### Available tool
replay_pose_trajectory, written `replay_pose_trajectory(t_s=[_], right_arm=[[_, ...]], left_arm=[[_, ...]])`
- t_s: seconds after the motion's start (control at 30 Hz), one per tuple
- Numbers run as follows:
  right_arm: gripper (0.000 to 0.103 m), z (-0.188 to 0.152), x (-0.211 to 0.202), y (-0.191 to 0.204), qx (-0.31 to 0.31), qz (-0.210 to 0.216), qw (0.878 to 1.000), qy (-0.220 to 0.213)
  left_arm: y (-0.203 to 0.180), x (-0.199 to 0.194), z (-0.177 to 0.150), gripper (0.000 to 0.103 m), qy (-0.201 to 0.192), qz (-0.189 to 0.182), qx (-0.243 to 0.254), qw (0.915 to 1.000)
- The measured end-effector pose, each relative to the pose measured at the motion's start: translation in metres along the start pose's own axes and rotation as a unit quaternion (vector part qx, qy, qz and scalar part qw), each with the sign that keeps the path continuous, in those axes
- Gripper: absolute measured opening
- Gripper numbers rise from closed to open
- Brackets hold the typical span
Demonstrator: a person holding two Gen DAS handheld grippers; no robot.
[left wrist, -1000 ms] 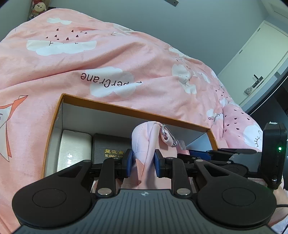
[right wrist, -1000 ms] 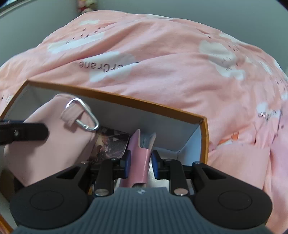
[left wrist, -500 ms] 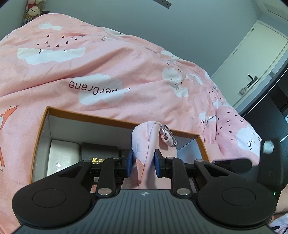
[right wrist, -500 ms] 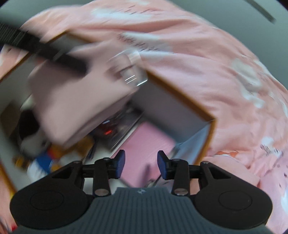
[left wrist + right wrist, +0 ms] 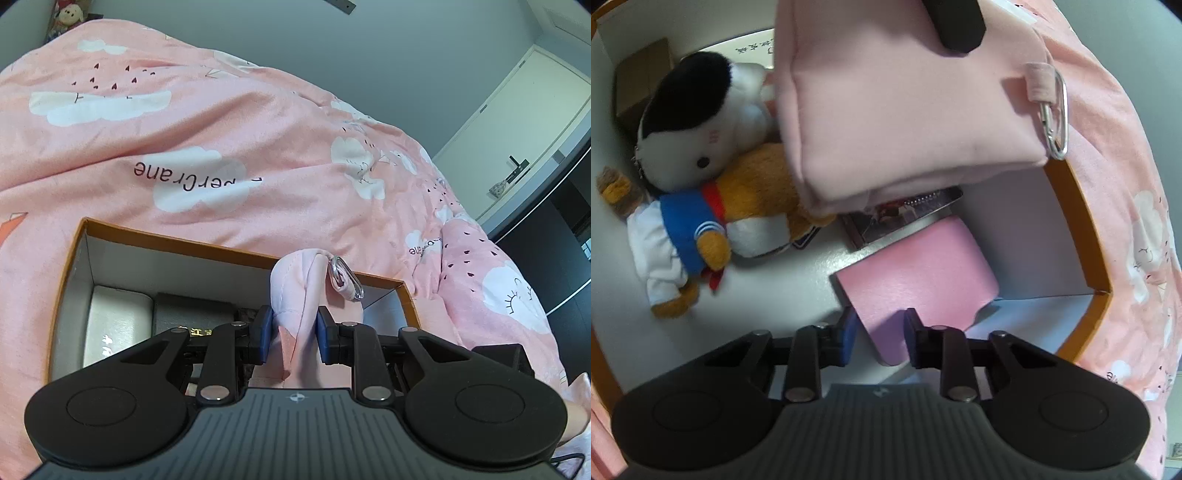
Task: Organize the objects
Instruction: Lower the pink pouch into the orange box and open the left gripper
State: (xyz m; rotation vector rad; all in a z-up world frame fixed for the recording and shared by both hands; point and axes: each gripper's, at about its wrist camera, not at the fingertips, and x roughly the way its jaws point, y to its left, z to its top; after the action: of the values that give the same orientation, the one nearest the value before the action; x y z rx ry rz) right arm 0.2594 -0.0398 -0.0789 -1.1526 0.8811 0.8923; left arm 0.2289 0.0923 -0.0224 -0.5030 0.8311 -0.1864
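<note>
**Pink pouch (image 5: 295, 291) held up over orange box (image 5: 177, 240), not yet set down**

Clamped at its lower part by left gripper (image 5: 293, 332), with both blue pads pressed into the soft cloth and closed down to the thickness of the pouch. Stands upright just ahead of the fingers, with metal clip (image 5: 347, 277) hanging from the loop at the upper right corner. Kept above the box floor, probably so that a free place can be chosen first. Beyond the left finger, deep in the box: white case (image 5: 118, 325) and dark case (image 5: 192, 314), side by side near the far wall.

Right gripper (image 5: 879, 338) also over the box, spread wide, with nothing between the pads. Just ahead of and below its fingertips, flat on the white floor: pink flat piece (image 5: 919, 273), touching neither pad. Farther ahead and to the left: plush toy (image 5: 701, 177) lying on its side, partly hidden under the hanging pouch. Between toy and pink piece: printed card (image 5: 905, 210), half covered from view by the pouch.

Seems partly done, with several things already inside the box. Likely next: lowering the pouch onto bare floor, away from the toy. Soft cloth, so may sag or tip when let go. Around the box on all visible sides: pink bedcover (image 5: 221, 129).
</note>
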Motion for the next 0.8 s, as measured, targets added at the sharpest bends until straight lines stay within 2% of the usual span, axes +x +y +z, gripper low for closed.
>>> replay_pose_trajectory(t_s=[0.23,0.33,0.4,0.43,0.57,0.63,0.8], right_arm=[[0.026,-0.005,-0.002,-0.009,0.029,-0.002,0.999,-0.02],[0.028,-0.012,-0.021,-0.015,0.055,-0.007,0.998,-0.042],[0.039,-0.018,-0.042,-0.022,0.091,-0.001,0.993,-0.071],[0.041,-0.021,-0.053,-0.025,0.108,-0.006,0.99,-0.087],[0.043,-0.038,-0.087,-0.034,0.152,-0.069,0.978,-0.124],[0.044,-0.046,-0.095,-0.038,0.17,-0.086,0.972,-0.136],[0.042,-0.058,-0.093,-0.053,0.231,-0.087,0.96,-0.135]], left_arm=[[0.003,0.006,-0.002,0.028,0.006,-0.01,-0.033,0.9994],[-0.001,0.009,-0.006,0.028,0.01,-0.018,-0.045,0.9988],[-0.003,0.012,-0.008,0.028,0.013,-0.025,-0.055,0.9981],[-0.005,0.015,-0.009,0.027,0.014,-0.027,-0.06,0.9978],[-0.009,0.025,-0.014,0.027,0.017,-0.027,-0.089,0.9955],[-0.01,0.033,-0.016,0.027,0.023,-0.031,-0.108,0.9933],[-0.019,0.053,-0.021,0.028,0.025,-0.014,-0.128,0.9913]])
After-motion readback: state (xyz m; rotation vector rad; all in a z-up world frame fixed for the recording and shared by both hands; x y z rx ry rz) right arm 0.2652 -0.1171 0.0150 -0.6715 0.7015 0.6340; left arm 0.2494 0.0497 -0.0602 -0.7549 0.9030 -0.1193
